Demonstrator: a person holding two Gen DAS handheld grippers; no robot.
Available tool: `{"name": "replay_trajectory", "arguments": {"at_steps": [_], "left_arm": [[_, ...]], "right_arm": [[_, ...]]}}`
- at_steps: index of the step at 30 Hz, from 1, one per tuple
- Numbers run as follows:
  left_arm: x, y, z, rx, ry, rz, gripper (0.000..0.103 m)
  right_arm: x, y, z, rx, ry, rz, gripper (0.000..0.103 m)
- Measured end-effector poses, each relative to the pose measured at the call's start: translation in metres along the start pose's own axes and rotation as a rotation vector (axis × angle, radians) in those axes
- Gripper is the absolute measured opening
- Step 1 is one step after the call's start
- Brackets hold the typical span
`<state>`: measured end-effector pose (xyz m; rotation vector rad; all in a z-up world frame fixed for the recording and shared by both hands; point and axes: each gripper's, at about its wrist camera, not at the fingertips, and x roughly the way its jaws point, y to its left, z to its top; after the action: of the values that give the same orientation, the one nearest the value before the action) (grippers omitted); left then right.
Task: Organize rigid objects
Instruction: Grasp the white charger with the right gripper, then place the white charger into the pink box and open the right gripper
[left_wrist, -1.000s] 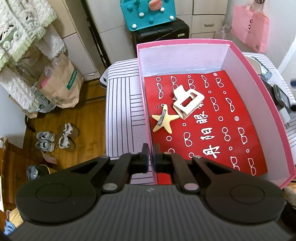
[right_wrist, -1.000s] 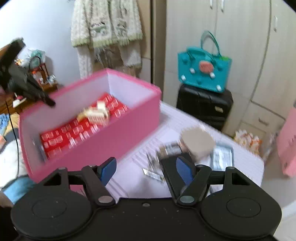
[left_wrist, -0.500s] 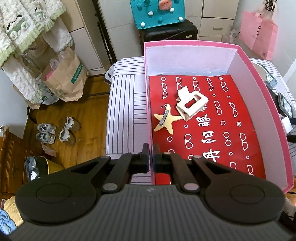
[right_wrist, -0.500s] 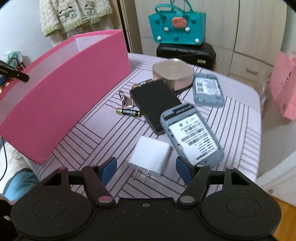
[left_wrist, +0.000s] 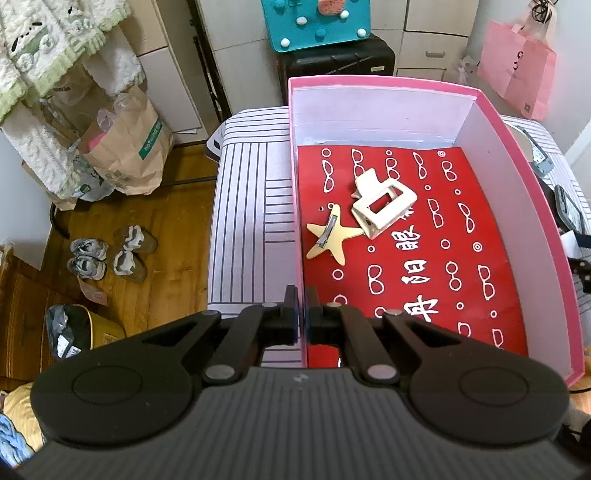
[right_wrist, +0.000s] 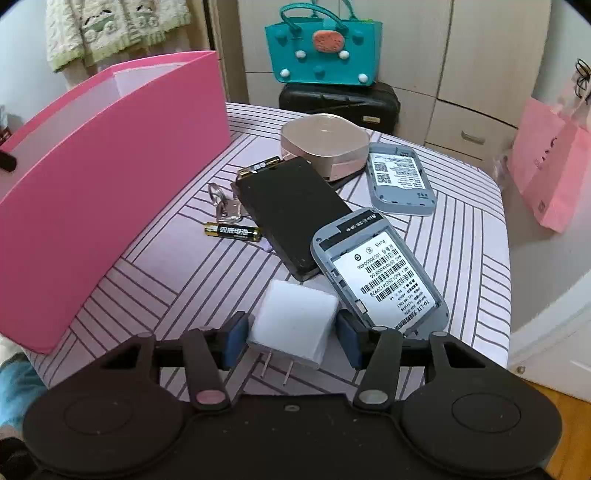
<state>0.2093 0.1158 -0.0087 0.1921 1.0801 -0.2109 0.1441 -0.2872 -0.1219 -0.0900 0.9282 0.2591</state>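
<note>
Right wrist: closing jaws straddle white charger (right_wrist: 293, 325).

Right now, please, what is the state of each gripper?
Left gripper: shut on the near wall of the pink box.
Right gripper: open around the white charger, jaws have just been closing, pads not yet touching.

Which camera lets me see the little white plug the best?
The right wrist view: the white plug lies on the striped table between the right hand-held gripper's open jaws, prongs showing. In the left wrist view, only a white sliver shows past the pink box.
</note>
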Motion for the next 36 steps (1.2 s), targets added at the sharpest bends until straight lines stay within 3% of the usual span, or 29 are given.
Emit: {"name": "replay_trajectory", "arguments": {"at_steps": [4,18,21,29,36], "left_arm": [[0.0,0.0,-0.001,0.017,-0.008,-0.007,0.003],[0.0,0.0,0.001,0.051,-0.006,-0.023,0.003],[0.001,0.0,0.001,0.061,-0.006,-0.027,0.003],[0.001,0.002,0.0,0.064,-0.008,-0.039,0.003],[0.001,0.004,0.001,0.07,-0.004,-0.052,0.004]], "right_arm": [[-0.003,-0.001,0.002,0.006,0.011,0.007,0.049],[-0.03,0.021,0.027,-0.033,0.003,0.116,0.048],[-0.042,0.029,0.04,-0.055,-0.027,0.132,0.048],[-0.092,0.066,0.093,-0.207,-0.213,0.197,0.048],[-0.059,0.119,0.136,-0.356,-0.182,0.266,0.048]]}}
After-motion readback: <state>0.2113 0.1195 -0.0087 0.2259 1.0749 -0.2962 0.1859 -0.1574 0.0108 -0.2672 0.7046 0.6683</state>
